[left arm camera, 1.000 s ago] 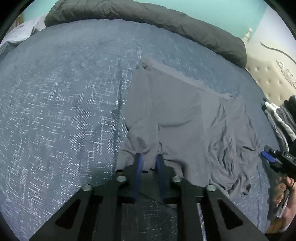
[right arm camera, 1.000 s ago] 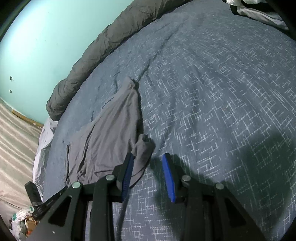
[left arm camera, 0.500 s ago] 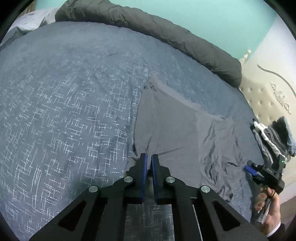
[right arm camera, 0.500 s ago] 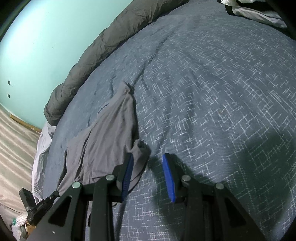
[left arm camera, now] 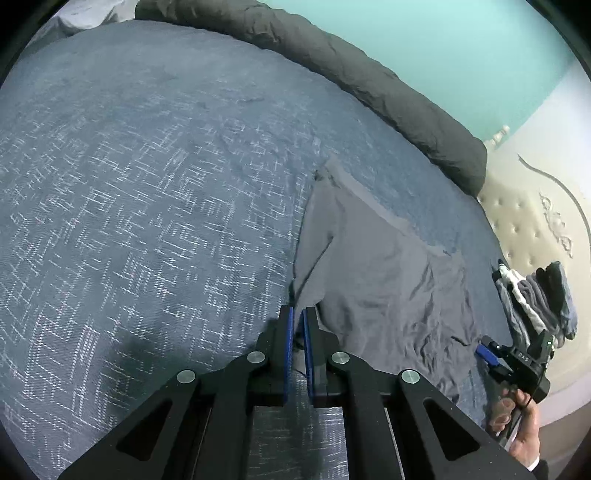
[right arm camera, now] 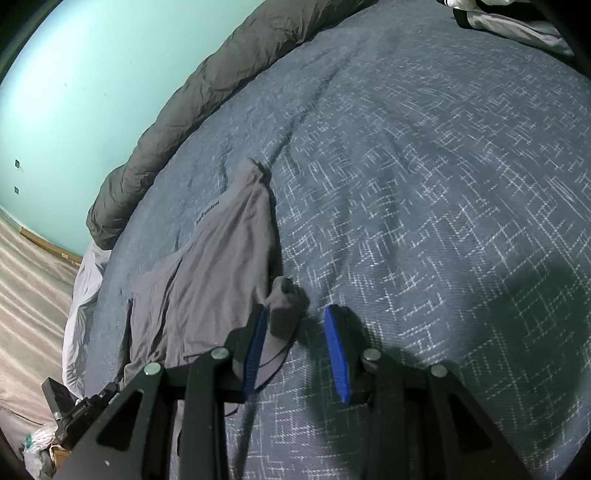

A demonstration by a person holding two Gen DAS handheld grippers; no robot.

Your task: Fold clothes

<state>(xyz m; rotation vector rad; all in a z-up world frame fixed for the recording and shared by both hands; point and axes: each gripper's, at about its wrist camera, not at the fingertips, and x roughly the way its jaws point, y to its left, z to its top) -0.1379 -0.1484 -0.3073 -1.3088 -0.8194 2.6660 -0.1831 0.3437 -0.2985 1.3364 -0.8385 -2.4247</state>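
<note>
A grey garment [left arm camera: 376,266] lies spread and wrinkled on the blue patterned bedspread [left arm camera: 147,206]. My left gripper [left arm camera: 297,326] is shut on the garment's near left corner, and the cloth rises in a fold to its blue pads. In the right wrist view the same garment [right arm camera: 221,258] stretches away to the left. Its bunched near corner [right arm camera: 282,310] sits between the fingers of my open right gripper [right arm camera: 295,332], close against the left pad [right arm camera: 256,343] and apart from the right one. The right gripper [left arm camera: 485,354] also shows in the left wrist view, held by a hand [left arm camera: 521,439].
A rolled dark grey duvet [left arm camera: 369,85] lines the far edge of the bed below a teal wall. A pile of folded clothes [left arm camera: 535,299] sits by the cream tufted headboard [left arm camera: 528,225]. More clothes [right arm camera: 517,26] lie at the far right. The floor [right arm camera: 33,295] is off the bed's left side.
My left gripper closed on the garment's corner and has drawn it up and toward me. The right gripper stayed open around the other bunched corner, barely shifting.
</note>
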